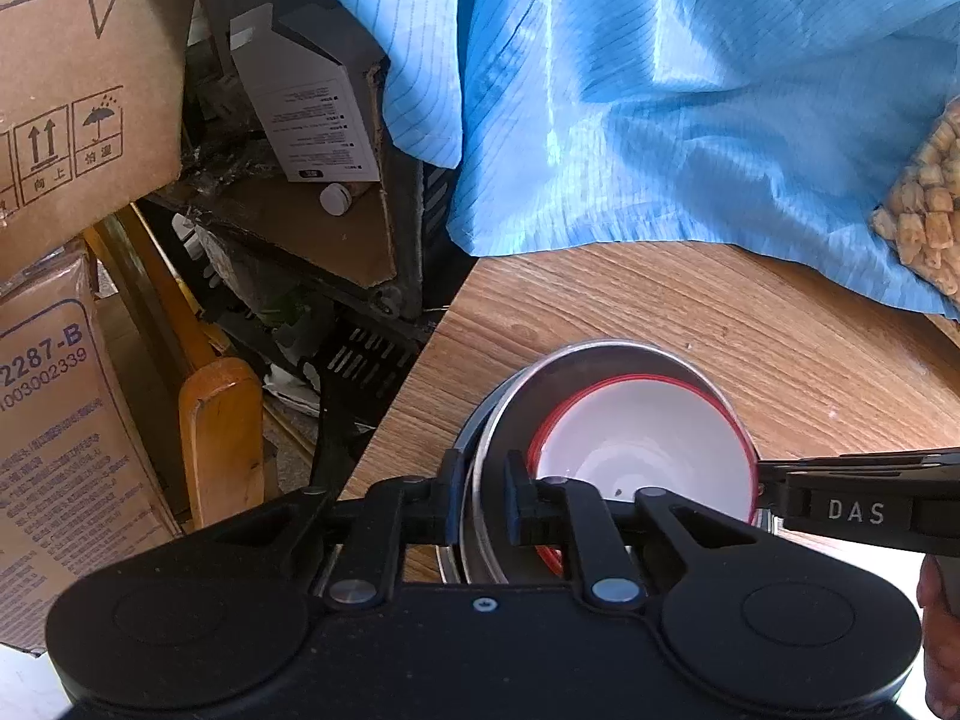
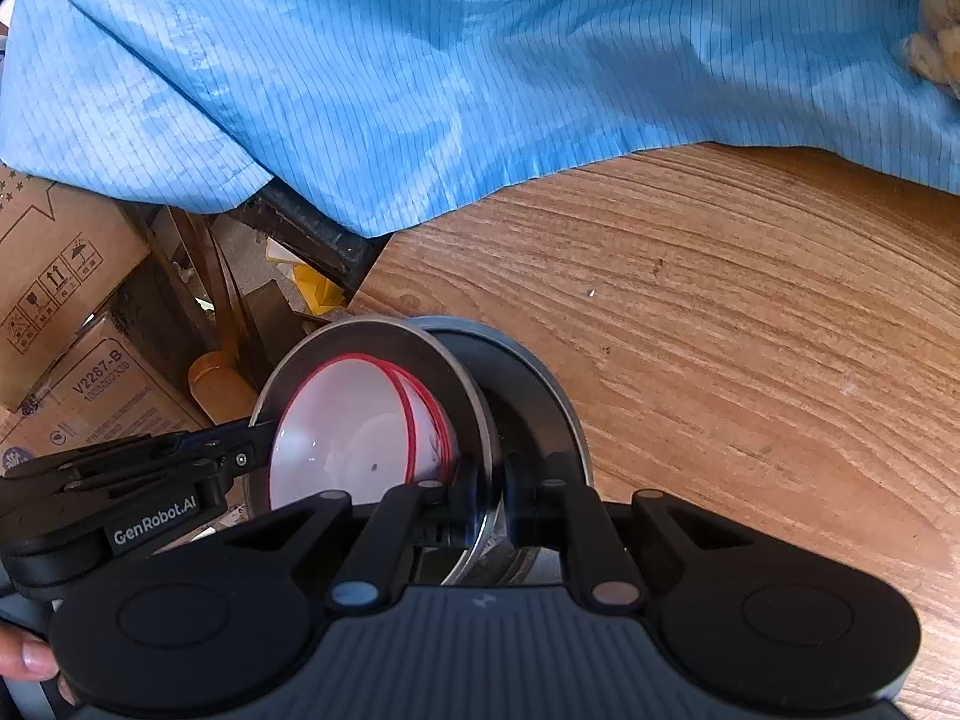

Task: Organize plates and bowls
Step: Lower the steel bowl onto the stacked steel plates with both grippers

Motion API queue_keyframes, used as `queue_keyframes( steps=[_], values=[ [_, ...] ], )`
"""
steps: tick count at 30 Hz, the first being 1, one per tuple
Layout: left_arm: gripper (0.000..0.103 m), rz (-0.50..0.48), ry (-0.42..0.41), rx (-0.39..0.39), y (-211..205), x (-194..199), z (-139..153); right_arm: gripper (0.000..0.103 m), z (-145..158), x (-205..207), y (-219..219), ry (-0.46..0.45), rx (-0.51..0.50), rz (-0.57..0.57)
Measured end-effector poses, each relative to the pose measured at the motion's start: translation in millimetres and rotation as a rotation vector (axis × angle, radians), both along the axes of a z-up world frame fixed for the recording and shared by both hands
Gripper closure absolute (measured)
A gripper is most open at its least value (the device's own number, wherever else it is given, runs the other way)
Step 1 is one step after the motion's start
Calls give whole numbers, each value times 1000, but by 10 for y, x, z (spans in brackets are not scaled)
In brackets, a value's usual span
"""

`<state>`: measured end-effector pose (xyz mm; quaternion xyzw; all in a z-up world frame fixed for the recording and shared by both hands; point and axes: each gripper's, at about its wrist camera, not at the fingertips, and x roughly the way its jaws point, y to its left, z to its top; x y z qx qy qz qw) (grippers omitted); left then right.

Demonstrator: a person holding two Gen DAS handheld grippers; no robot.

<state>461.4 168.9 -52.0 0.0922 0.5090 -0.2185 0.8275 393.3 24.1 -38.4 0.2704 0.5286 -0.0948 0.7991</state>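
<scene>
**Left wrist view and right wrist view: a nested stack held at its rim from two sides**

Landmark: the metal plate (image 1: 600,360), a shallow steel dish at the corner of the wooden table (image 1: 690,312). Inside the metal plate sit the white bowls (image 1: 642,438) with red rims; the right wrist view shows two red rims, one nested in the other (image 2: 360,420). Under the metal plate, and offset to its far side in the right wrist view, lies a second metal plate (image 2: 528,372).

The left gripper (image 1: 483,498) has its fingers nearly closed over the near rim of the metal plate, one finger outside and one inside. The right gripper (image 2: 489,498) pinches the opposite rim in the same way, its fingers almost fully together. Whether either grip also takes in the lower plate cannot be told.

Beyond the metal plate, a blue garment (image 1: 660,90) drapes over the far table edge. To its left, past the table corner, stand cardboard boxes (image 1: 78,90).

Risk: the stack looks tilted and sits close to the table corner. Thin, smooth rims offer little purchase; uneven lifting by the two hands would likely let the bowls slide, or leave the lower plate to drop off the edge.
</scene>
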Motion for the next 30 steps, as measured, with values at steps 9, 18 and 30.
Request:
queue_keyframes(
  steps=[9, 18, 30],
  values=[
    [65, 34, -14, 27, 40, -14, 9, 81, 26, -11, 14, 5, -35, -11],
    [40, 67, -51, 80, 56, -27, 19, 79, 36, -30, -5, 0, -41, -22],
    [18, 98, -82, 123, 86, -48, 32, 69, 86, -79, -23, -14, -64, -35]
  ],
)
